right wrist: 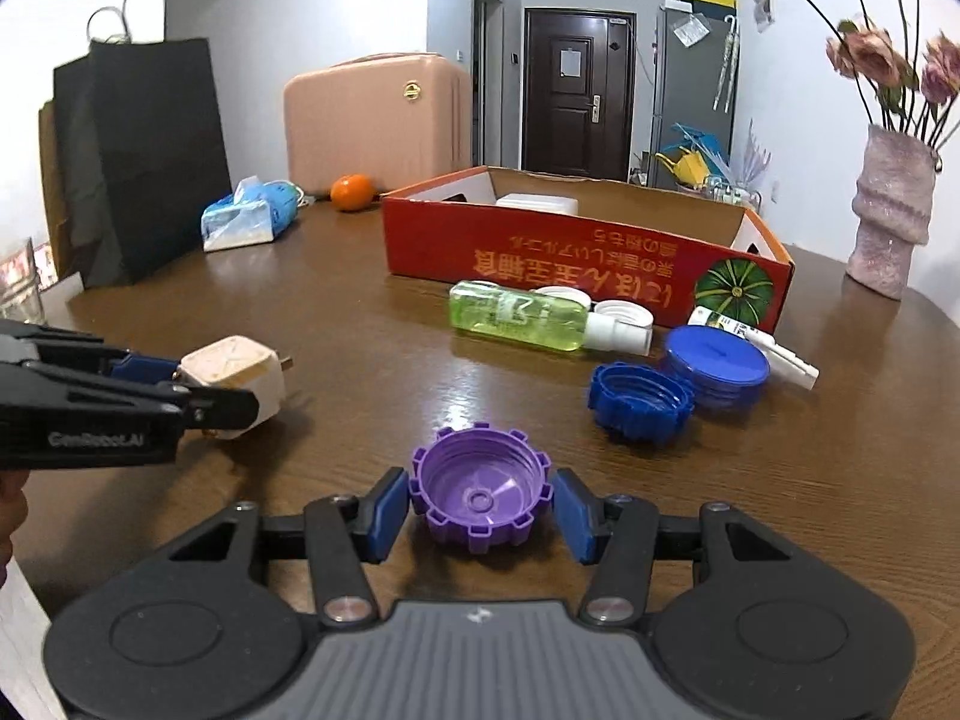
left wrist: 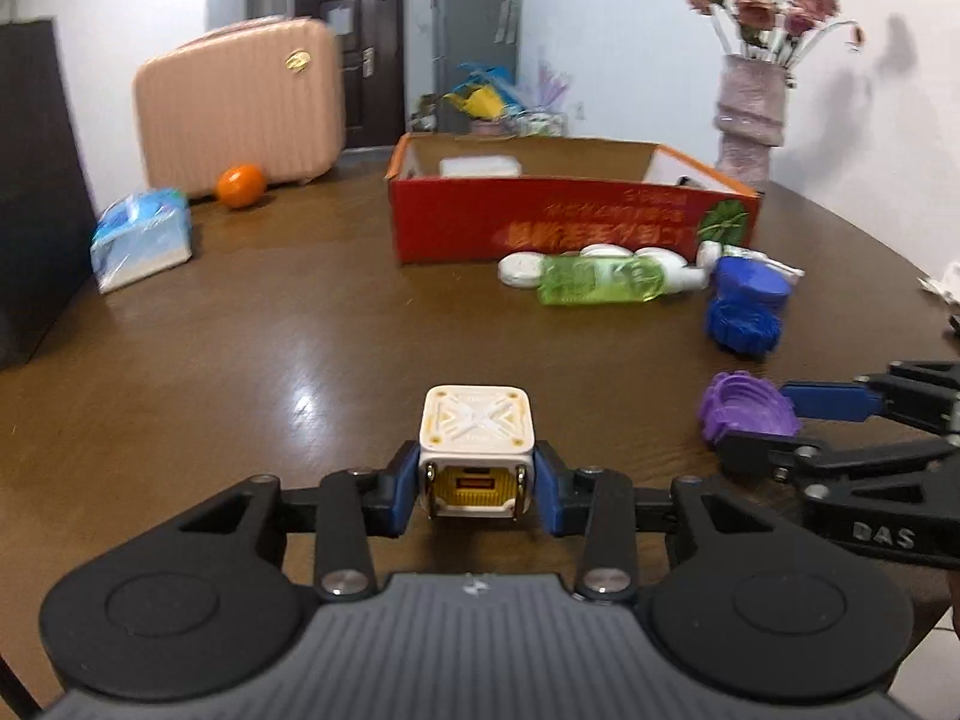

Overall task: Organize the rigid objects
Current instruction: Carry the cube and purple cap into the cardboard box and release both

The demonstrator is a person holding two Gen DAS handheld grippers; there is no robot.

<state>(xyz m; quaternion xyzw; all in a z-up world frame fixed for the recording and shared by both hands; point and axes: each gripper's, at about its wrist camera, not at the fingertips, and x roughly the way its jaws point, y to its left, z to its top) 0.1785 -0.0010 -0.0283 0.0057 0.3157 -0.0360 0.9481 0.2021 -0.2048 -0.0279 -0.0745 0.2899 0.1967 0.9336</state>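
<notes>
On the brown wooden table (right wrist: 336, 312), the open red cardboard box (right wrist: 540, 264) holds a white rectangular item (right wrist: 537, 203) at its far end, with a green bottle (right wrist: 519, 315), white caps (right wrist: 624, 313) and two blue lids (right wrist: 678, 384) lying just outside its near wall. Nearer, the left gripper (left wrist: 477, 483) is clamped on a white cube charger (left wrist: 477, 435), while the right gripper (right wrist: 480, 507) grasps an upturned purple lid (right wrist: 480, 489) between its blue pads. Beyond stand a pink suitcase (right wrist: 375, 120), an orange (right wrist: 353, 192), a tissue pack (right wrist: 249, 216), a black bag (right wrist: 141, 162) and a vase of flowers (right wrist: 894, 210)
</notes>
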